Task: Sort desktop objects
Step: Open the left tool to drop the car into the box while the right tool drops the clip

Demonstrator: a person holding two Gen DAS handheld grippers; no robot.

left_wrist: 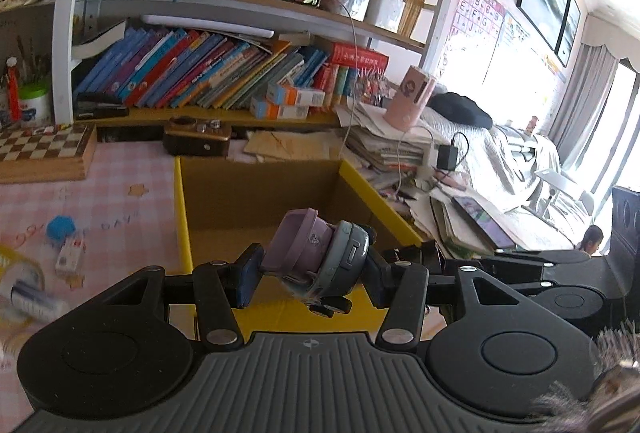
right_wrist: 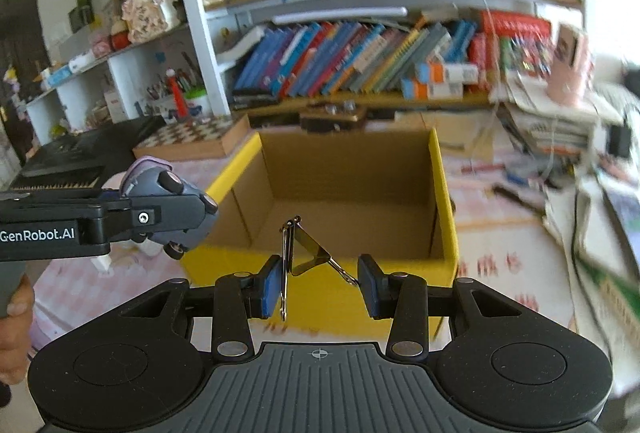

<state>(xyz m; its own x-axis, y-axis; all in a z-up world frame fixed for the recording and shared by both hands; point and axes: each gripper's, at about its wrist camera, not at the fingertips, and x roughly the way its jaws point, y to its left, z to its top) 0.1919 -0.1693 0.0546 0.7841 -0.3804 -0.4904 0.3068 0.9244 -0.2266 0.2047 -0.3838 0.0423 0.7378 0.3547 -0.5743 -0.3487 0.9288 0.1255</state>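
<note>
My left gripper (left_wrist: pixel 310 275) is shut on a purple and grey toy car (left_wrist: pixel 316 259), held just over the near rim of an open yellow cardboard box (left_wrist: pixel 182 217). From the right wrist view the same car (right_wrist: pixel 168 205) sits in the left gripper at the box's (right_wrist: pixel 444 217) left corner. My right gripper (right_wrist: pixel 320 285) is shut on a black binder clip (right_wrist: pixel 308 253) by its wire handles, above the box's near edge. The box's inside looks bare.
A pink checked cloth (left_wrist: pixel 120 177) covers the desk. A blue cap (left_wrist: pixel 61 227), a small white packet (left_wrist: pixel 70 257) and a tape roll (left_wrist: pixel 20 297) lie left of the box. A chessboard (left_wrist: pixel 44 149), bookshelves (left_wrist: pixel 224 73) and paper stacks (left_wrist: pixel 392 149) ring the box.
</note>
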